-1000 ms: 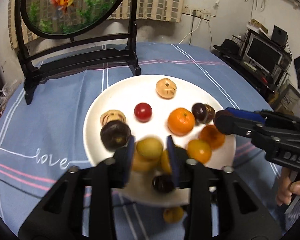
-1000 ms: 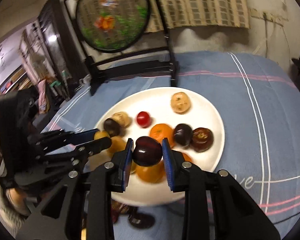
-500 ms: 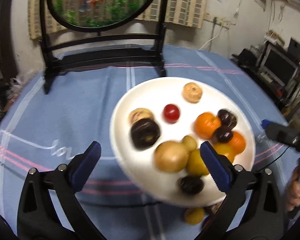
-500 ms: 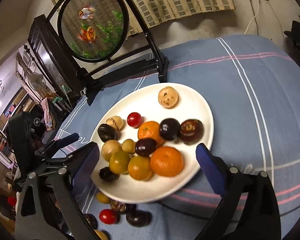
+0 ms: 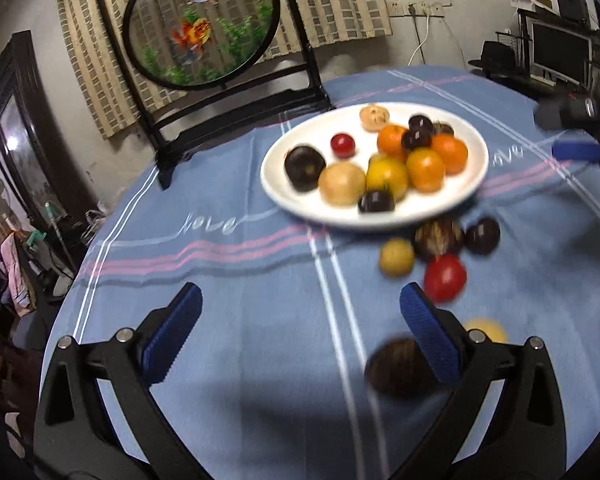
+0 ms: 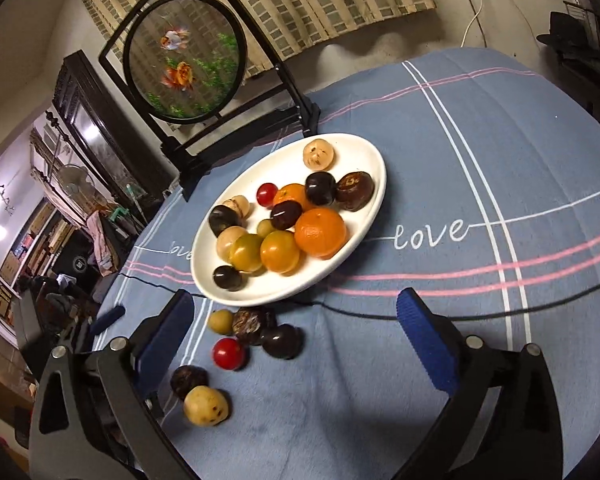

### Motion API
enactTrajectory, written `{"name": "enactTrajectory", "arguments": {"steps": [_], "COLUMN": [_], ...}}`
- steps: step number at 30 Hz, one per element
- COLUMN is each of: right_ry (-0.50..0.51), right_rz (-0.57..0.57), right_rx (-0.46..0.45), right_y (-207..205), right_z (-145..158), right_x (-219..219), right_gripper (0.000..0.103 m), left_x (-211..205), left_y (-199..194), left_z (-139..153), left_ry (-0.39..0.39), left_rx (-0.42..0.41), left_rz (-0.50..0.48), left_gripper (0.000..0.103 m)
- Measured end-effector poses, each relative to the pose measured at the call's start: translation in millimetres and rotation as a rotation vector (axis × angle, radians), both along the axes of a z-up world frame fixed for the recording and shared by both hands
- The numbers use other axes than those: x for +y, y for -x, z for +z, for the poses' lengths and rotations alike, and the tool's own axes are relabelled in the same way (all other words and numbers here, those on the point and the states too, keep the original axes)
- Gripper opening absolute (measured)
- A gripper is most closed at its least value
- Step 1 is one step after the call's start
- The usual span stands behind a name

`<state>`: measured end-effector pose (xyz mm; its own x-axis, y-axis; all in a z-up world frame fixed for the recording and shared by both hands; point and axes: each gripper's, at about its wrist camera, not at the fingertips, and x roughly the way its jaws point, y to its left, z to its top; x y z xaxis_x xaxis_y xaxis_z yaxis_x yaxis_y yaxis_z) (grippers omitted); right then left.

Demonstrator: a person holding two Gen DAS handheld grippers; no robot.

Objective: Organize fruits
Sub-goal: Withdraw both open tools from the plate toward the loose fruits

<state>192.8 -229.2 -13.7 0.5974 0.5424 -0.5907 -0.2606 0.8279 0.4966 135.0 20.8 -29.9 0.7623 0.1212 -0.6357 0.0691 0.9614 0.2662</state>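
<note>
A white plate [image 5: 276, 196] [image 6: 380, 184] on the blue cloth holds several fruits, among them a mandarin [image 6: 320, 233] and a dark plum [image 6: 286, 214]. In front of it on the cloth lie loose fruits: a red tomato [image 5: 445, 277] [image 6: 229, 353], a dark plum [image 6: 281, 341], a brown fruit [image 6: 249, 322], a small yellow one [image 5: 396, 257] and a pale yellow one [image 6: 207, 405]. My left gripper [image 5: 300, 300] hangs open over bare cloth, left of the loose fruits. My right gripper [image 6: 296, 304] is opening wide above them, with nothing touching its pads.
A round goldfish screen on a black stand [image 5: 204, 28] [image 6: 188, 64] rises behind the plate. A thin black cable [image 6: 380, 314] runs across the cloth in front of the plate. The table edge drops off at the left towards room clutter.
Both grippers opened, leaving a yellow-brown fruit and a dark plum on the plate. Both pulled back from the plate to above the cloth near the loose fruits.
</note>
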Motion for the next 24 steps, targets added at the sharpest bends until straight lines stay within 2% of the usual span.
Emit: {"name": "enactTrajectory", "arguments": {"steps": [3, 5, 8, 12, 15, 18, 21, 24], "right_ry": [-0.017, -0.019, -0.009, 0.0, -0.003, -0.003, -0.001, 0.001], "right_rz": [0.008, 0.016, 0.031, 0.036, 0.033, 0.031, 0.034, 0.031], "right_rx": [-0.015, -0.012, 0.004, 0.018, 0.021, 0.026, 0.03, 0.024], "right_y": [6.4, 8.0, 6.2, 5.4, 5.5, 5.6, 5.7, 6.7], "right_z": [3.3, 3.2, 1.1, -0.3, -1.0, -1.5, -2.6, -1.6], "right_x": [-0.6, 0.5, 4.3, 6.1, 4.2, 3.9, 5.1, 4.8], "right_gripper": [0.102, 0.102, 0.102, 0.102, 0.102, 0.102, 0.102, 0.102], "left_x": [14.8, 24.1, 24.4, 6.5, -3.4, -5.2, 2.0, 27.7], "left_y": [11.2, 12.8, 16.4, 24.2, 19.0, 8.8, -0.8, -8.6], "left_z": [-7.7, -8.0, -6.1, -6.3, -17.8, -25.7, -29.9, -27.9], "left_ry": [0.038, 0.097, 0.158, 0.119, 0.076, 0.083, 0.083, 0.067], "left_rx": [0.057, 0.083, 0.094, 0.079, 0.136, 0.198, 0.218, 0.186], "left_rz": [0.023, 0.029, -0.024, -0.102, -0.121, -0.132, -0.085, 0.074], "left_gripper": [0.101, 0.101, 0.101, 0.101, 0.101, 0.101, 0.101, 0.101]}}
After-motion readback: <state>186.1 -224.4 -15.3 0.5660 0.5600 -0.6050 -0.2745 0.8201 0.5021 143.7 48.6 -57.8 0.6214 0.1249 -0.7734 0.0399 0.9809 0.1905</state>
